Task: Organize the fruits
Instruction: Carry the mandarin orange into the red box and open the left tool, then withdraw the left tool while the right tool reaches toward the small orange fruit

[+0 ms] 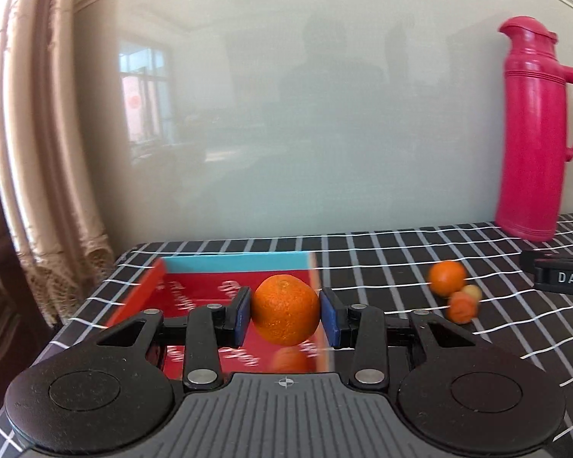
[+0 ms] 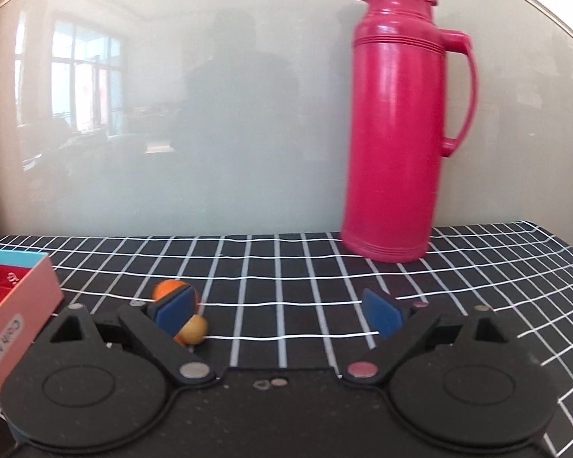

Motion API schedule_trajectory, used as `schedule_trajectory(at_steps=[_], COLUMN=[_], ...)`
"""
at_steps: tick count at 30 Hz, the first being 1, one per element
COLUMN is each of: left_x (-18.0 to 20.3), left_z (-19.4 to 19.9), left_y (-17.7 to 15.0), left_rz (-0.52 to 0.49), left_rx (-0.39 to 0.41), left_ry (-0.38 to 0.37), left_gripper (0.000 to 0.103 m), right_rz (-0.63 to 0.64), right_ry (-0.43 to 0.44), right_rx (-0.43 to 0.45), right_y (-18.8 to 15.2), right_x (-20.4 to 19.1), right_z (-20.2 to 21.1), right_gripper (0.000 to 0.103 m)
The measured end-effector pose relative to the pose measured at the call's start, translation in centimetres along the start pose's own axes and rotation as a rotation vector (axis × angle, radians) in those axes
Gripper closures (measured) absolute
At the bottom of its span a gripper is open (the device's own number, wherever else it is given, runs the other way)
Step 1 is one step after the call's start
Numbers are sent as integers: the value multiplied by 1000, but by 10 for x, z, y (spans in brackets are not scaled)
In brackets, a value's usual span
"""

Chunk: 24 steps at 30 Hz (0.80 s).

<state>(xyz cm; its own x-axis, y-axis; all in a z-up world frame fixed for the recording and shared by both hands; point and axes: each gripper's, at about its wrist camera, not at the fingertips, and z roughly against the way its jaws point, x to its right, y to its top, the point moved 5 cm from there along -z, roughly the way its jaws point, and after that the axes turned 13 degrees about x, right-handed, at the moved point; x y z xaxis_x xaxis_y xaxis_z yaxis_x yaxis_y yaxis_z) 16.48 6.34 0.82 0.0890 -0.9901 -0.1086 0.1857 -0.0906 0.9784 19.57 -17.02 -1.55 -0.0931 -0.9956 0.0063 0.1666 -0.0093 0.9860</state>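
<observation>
We've got the orange [image 1: 284, 309] pinched between the blue pads of the left gripper [image 1: 285, 315], jaws narrow, fruit hanging over the red box [image 1: 195, 294] w/ the blue far wall. Right gripper [image 2: 277, 313] is wide open, nothing in it; three small fruits [image 2: 187, 318] sit on the checked bench [image 2: 286, 267] just beside its left finger, apart from the box.

Risks, as we judge them: pads grip only the sides of a round fruit, so a jolt could roll it out; a high release could make it bounce over the low wall. A careless sweep by the right gripper may scatter the loose fruits. The pink flask [image 2: 397, 122] is tall and tippable, though well apart.

Writing: "DAS" on the black block at far right in the left view; box text is blurred, unreadable.
</observation>
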Motion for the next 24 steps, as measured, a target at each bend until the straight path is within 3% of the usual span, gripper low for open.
schedule_trajectory(at_steps=[10,19,20,22,24], left_x=[-64,-90,-90,-90,-87], left_z=[2,2,5,11,18], left_y=[-16,-29,-28,-24,-19], left_rz=[24,56,64,69,64], left_rx=[-35,-61,-52,-31,6], left_ry=[106,148,148,152,164], left_gripper=[65,64,61,26,16], right_rz=[6,38,39,46,51], right_ry=[64,145,149,151,150], right_rx=[5,18,22,37,46], right_y=[-2,-1,0,4,6], right_x=[-44,-76,-76,-73,-68], right_z=[4,20,22,28,32], right_gripper=[9,9,9,9,7])
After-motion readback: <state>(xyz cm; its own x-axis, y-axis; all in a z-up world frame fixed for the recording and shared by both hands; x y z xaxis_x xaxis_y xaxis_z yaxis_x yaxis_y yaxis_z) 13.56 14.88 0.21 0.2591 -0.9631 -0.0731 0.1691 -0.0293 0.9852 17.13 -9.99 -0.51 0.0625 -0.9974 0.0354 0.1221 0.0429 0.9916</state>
